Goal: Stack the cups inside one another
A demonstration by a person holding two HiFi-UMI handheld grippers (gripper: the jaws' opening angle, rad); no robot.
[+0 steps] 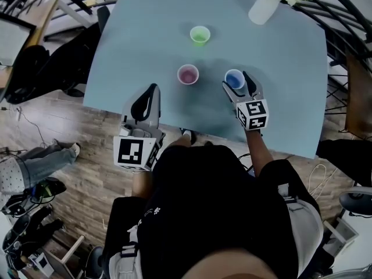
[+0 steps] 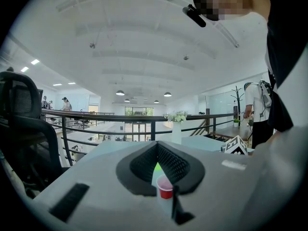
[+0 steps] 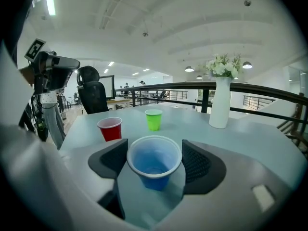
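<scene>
I'm looking down on the pale blue worktop (image 1: 279, 68) in the head view, and three cups are standing on it, all upright and well apart. The green cup (image 1: 200, 35) is sitting highest in the frame, the red cup (image 1: 188, 74) is just below it and slightly left, and the blue cup (image 1: 235, 79) is off to the right of the red one.

My right tongs (image 1: 235, 82) are reaching in from the lower right and straddling the blue cup. In the right gripper view the cup is filling the centre of the frame between the two dark pads. The jaws are spread apart with a pad right up against each side of the rim, and the rim is showing round and unsquashed. The cup's base is resting on the worktop, and I'm seeing the red and green cups beyond it, upper left.

My left tongs (image 1: 152, 90) are hanging over the near edge of the worktop, at centre left of the head view, clear of every cup. In the left gripper view their tips are pressing together with nothing between them. The red cup is only peeking through the slit below.

A white vase (image 1: 264, 4) with flowers is standing at the top right.
</scene>
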